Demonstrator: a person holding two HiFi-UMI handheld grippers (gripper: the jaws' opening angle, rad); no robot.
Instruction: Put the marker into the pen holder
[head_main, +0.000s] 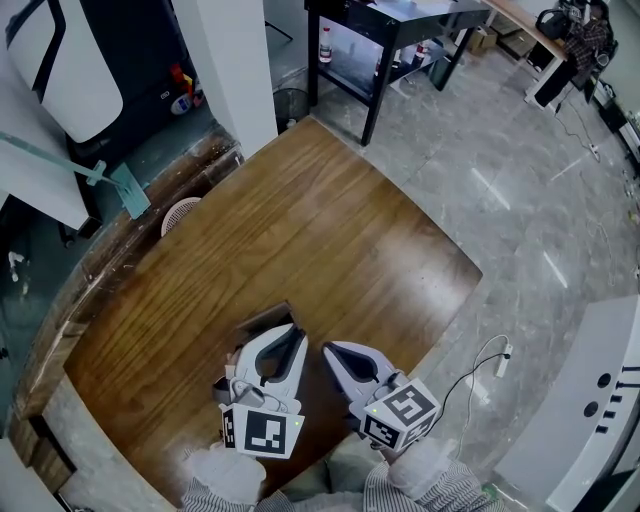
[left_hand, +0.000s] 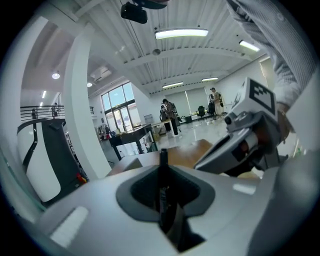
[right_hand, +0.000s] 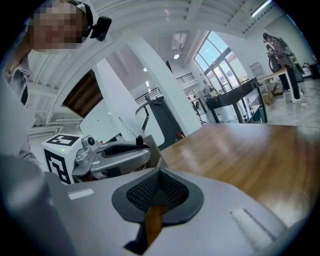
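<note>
- The wooden table (head_main: 330, 220) sits cornerwise to the person. One corner points far, toward a white pillar (head_main: 225, 60), and another points right, over the grey floor (head_main: 520, 180). Its left edge is rough.
- Far of both grippers the tabletop is bare wood right out to those edges (the widest open stretch lies far and to the right).
- On the floor just right of the table's near-right edge trails a thin cable (head_main: 503, 353) with a white plug.
- The left gripper (head_main: 290, 337) and the right gripper (head_main: 332, 350) sit side by side over the near part of the table. They are close to each other but apart, and both point far.
- The left gripper's jaws pinch a slim black marker (left_hand: 163, 159). It stands upright between the pads with its end poking above them.
- The pen holder (head_main: 262, 318), a boxy brown container, stands on the table just far of the left gripper's tips and slightly left. Whether marker and holder touch cannot be told.
- The right gripper's jaws are pressed together at the tips with nothing between them. Only wood shows through the slit behind.
</note>
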